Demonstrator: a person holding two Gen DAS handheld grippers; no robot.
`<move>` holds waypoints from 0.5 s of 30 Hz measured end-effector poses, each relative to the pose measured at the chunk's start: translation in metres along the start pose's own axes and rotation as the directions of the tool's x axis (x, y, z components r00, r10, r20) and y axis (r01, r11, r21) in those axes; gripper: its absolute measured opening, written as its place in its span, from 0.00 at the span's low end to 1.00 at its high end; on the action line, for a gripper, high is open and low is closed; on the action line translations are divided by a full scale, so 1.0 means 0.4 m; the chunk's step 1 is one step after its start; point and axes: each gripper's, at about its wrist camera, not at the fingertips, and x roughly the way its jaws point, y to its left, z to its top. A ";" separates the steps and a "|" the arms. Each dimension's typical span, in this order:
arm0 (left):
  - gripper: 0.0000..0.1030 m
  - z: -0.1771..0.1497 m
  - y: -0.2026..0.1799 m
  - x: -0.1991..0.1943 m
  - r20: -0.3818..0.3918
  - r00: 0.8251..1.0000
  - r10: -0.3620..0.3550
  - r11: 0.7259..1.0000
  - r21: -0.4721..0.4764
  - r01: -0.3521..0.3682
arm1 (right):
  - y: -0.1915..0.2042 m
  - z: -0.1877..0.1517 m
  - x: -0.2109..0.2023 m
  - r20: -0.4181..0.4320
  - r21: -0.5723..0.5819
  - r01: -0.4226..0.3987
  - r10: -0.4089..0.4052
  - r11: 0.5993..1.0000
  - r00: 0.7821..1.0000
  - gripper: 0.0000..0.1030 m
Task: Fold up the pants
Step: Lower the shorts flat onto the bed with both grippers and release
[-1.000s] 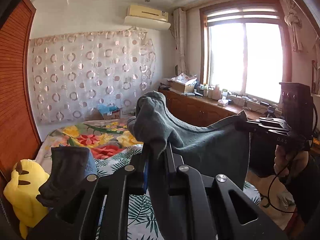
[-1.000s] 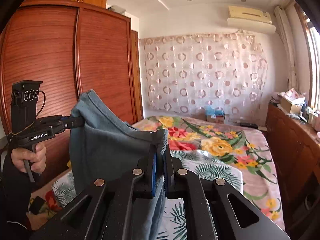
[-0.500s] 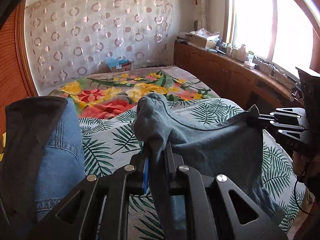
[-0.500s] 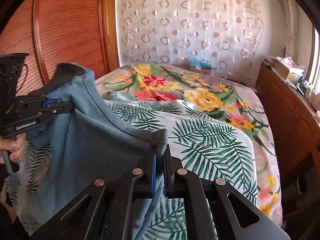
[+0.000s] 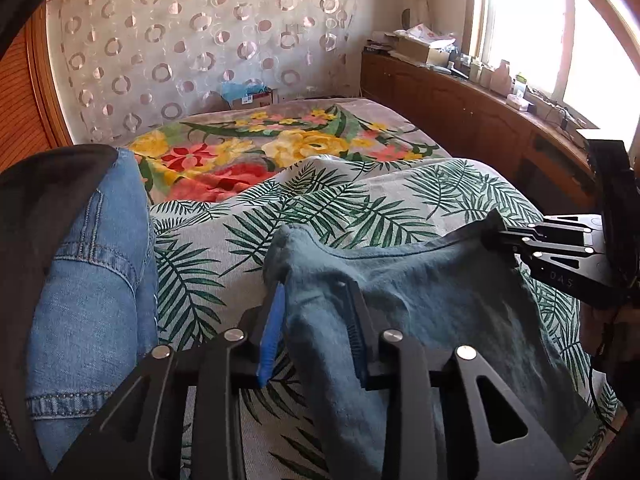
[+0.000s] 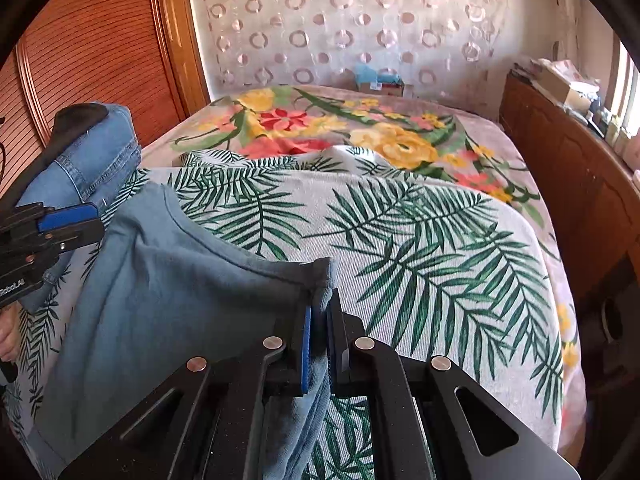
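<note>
Grey-blue soft pants point(image 5: 432, 304) lie spread low over the palm-leaf bedspread point(image 5: 360, 204), held between both grippers. My left gripper point(image 5: 316, 300) has its jaws apart with one corner of the pants draped loosely between them. My right gripper point(image 6: 322, 304) is shut on the other corner of the pants point(image 6: 168, 292). The right gripper also shows at the right of the left wrist view point(image 5: 496, 232), and the left gripper at the left of the right wrist view point(image 6: 80, 224).
A stack of folded blue jeans point(image 5: 92, 280) with a dark garment on top sits at the bed's left side point(image 6: 96, 148). A floral blanket point(image 6: 360, 128) covers the far bed. A wooden wardrobe point(image 6: 92, 52) stands left, a wooden sideboard point(image 5: 460, 112) right.
Both grippers have come down from holding the pants up in the air to laying them on the bedspread. The left gripper's jaws have parted; they were shut on the corner before.
</note>
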 end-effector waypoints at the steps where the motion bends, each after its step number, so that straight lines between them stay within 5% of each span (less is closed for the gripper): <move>1: 0.44 -0.008 -0.003 -0.008 -0.001 1.000 -0.006 1.000 -0.001 0.006 | 0.000 0.004 0.004 -0.012 0.002 -0.002 0.002 1.000 1.000 0.07; 5: 0.47 -0.026 -0.026 -0.033 0.000 0.999 -0.040 0.999 0.007 0.040 | 0.001 0.000 -0.021 -0.011 0.006 -0.002 0.002 1.000 1.000 0.14; 9: 0.70 -0.061 -0.051 -0.069 0.014 0.998 -0.062 0.998 0.032 0.062 | 0.005 -0.022 -0.073 0.015 0.003 -0.013 0.013 1.000 1.000 0.26; 15: 0.72 -0.125 -0.076 -0.145 0.042 0.996 -0.083 0.996 0.048 0.081 | 0.030 -0.105 -0.165 0.055 -0.016 -0.062 0.063 0.998 0.996 0.26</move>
